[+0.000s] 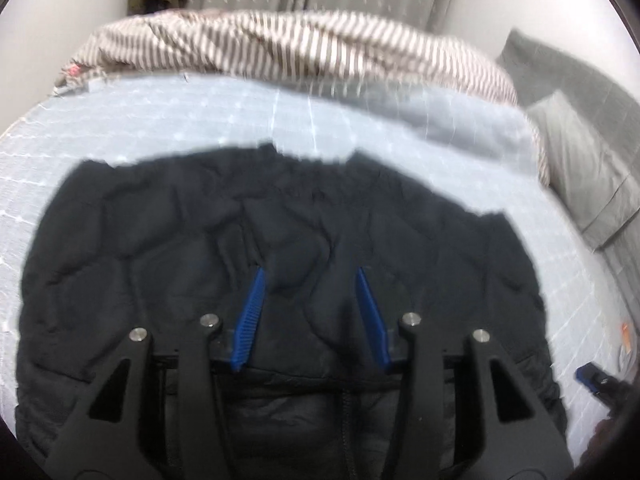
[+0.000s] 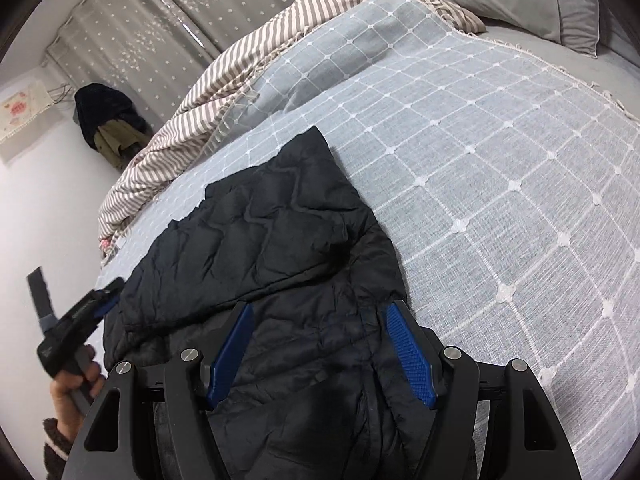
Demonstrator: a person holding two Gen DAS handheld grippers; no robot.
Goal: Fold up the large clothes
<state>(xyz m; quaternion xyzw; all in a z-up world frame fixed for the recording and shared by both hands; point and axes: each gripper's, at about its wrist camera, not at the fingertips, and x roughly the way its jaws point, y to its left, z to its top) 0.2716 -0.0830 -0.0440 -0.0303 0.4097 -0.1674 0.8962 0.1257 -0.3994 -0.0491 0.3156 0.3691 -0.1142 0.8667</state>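
A black quilted puffer jacket [image 1: 200, 240] lies on the bed, partly folded, with one layer doubled over. It also shows in the right wrist view [image 2: 272, 224]. My left gripper [image 1: 310, 274] is open, its blue pads apart above the middle of the jacket, holding nothing. My right gripper [image 2: 320, 310] is open above the jacket's near right part, also empty. The left gripper [image 2: 102, 298] appears in the right wrist view at the jacket's left edge, held by a hand. The right gripper's tip [image 1: 592, 380] shows at the lower right of the left wrist view.
The bed has a pale blue checked cover [image 2: 480, 160]. A brown and white striped blanket [image 1: 320, 48] is bunched along its far side. Grey pillows [image 1: 580, 152] lie at the head. A patterned curtain [image 2: 180, 20] and hung clothes [image 2: 108, 120] are behind the bed.
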